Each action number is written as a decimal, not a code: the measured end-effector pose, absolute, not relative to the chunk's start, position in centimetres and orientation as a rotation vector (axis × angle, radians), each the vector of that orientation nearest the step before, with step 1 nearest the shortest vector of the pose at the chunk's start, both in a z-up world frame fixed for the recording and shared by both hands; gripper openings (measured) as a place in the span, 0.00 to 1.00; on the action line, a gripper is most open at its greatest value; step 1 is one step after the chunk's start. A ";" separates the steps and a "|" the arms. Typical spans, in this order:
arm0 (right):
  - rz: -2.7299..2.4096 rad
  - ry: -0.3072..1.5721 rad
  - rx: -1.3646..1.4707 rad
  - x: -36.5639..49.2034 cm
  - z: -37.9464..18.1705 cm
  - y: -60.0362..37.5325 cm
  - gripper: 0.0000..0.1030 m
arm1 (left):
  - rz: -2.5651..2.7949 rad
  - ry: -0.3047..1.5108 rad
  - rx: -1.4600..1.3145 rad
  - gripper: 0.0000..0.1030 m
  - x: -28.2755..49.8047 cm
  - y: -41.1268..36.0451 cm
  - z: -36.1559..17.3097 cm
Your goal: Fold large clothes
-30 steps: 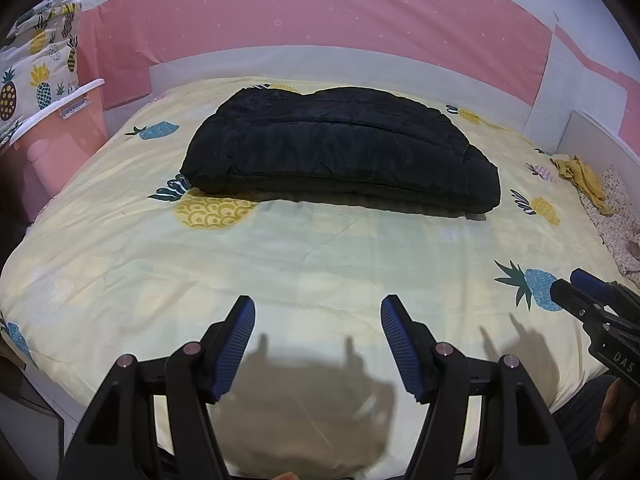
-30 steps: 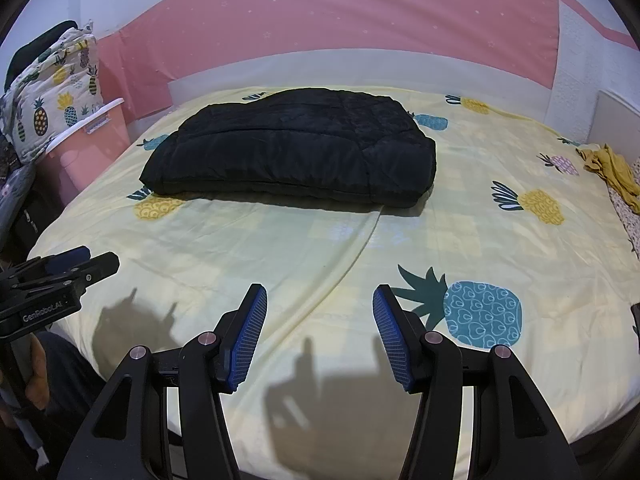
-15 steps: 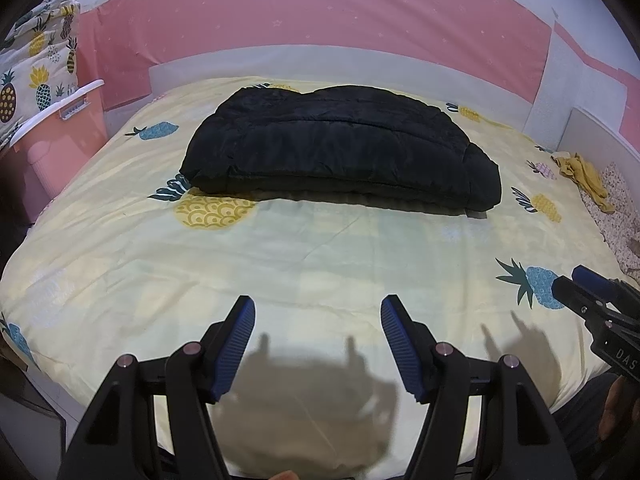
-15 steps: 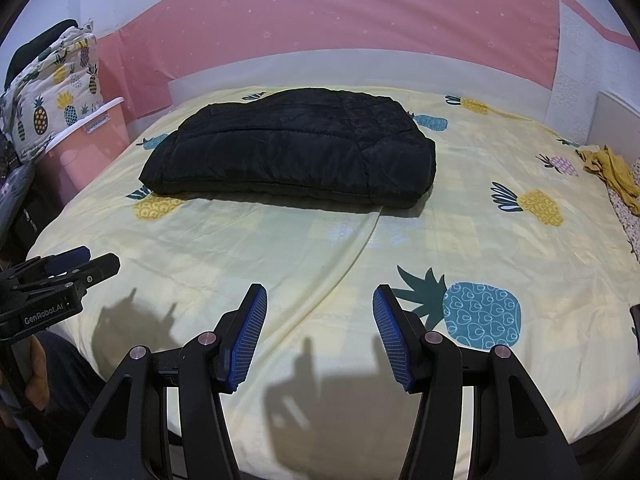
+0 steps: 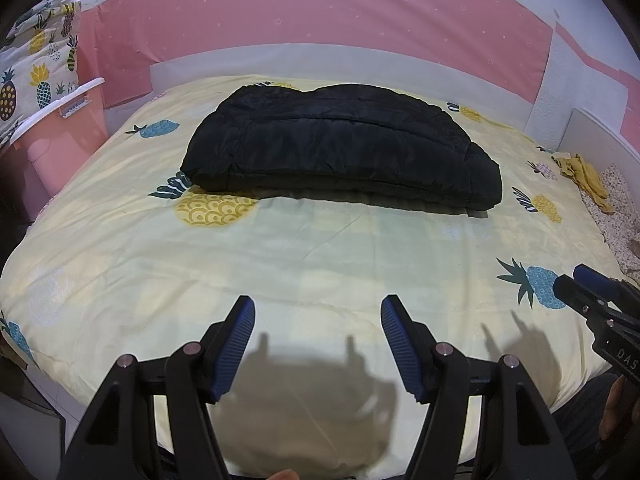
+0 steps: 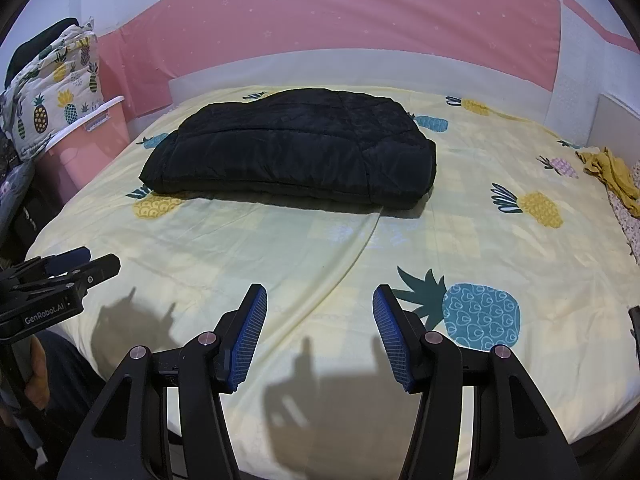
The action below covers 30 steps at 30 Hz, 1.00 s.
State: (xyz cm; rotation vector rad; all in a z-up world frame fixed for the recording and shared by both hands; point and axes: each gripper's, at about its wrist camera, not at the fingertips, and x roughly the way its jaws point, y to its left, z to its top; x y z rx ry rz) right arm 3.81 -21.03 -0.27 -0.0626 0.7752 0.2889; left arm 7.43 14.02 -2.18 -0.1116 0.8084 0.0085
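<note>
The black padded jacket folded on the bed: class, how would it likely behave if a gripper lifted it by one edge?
The black padded jacket looks quilted and puffy, so probably light for its bulk. Being soft fabric, it would likely sag and unfold. Its sheen suggests a slippery shell.

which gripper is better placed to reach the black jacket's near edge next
Neither clearly: left gripper and right gripper are both open, empty, short of the folded black jacket; each lines up with its own end.

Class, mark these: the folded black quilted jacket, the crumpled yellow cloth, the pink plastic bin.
Folded black quilted jacket (image 5: pixel 340 148): left wrist view, top panel.
Crumpled yellow cloth (image 6: pixel 612 176): right wrist view, middle folds.
Pink plastic bin (image 6: pixel 94 148): right wrist view, front wall.
</note>
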 end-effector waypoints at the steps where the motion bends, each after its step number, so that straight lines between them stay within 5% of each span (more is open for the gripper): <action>1: 0.289 0.775 -0.062 3.8 -0.3 -21.0 0.54 | 0.010 0.809 -0.111 0.66 7.4 14.0 -2.2; 30: 0.294 0.778 -0.070 4.0 -0.5 -22.1 0.54 | 0.048 0.809 -0.088 0.66 7.5 13.2 -2.5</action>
